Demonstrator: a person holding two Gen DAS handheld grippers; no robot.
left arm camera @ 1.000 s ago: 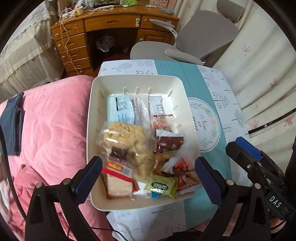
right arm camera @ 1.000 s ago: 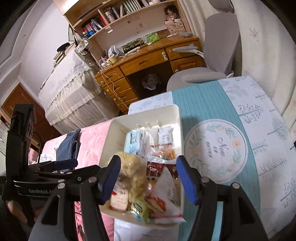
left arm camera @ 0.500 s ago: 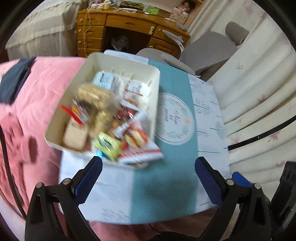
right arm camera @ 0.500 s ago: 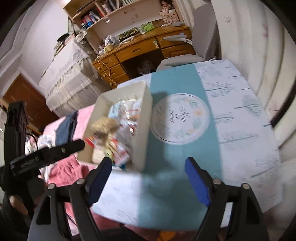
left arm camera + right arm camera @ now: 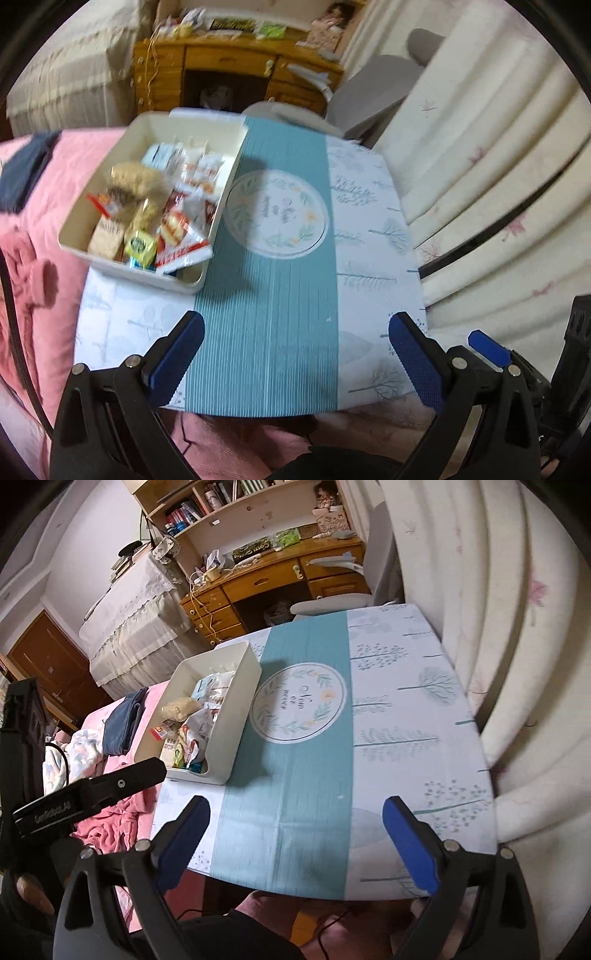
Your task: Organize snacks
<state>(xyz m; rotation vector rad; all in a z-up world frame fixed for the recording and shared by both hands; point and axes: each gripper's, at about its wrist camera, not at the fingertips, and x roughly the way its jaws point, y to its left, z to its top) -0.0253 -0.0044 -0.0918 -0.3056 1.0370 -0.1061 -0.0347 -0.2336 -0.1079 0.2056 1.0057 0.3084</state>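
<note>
We see snack box (image 5: 221, 177) full, far left on surface (image 5: 280, 332). Both claws, left claw (image 5: 295, 354) and right claw (image 5: 295, 834), wide open, empty; right just been opening. Sorting maybe done; next, nothing to grab.

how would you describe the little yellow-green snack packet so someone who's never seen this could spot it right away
Find the small table with the teal striped runner; at its left edge sits a cream plastic bin full of wrapped snacks. The packet lies at the bin's near end, between a tan biscuit block and a red-and-white wrapper. It is the only yellow-green one.
</note>
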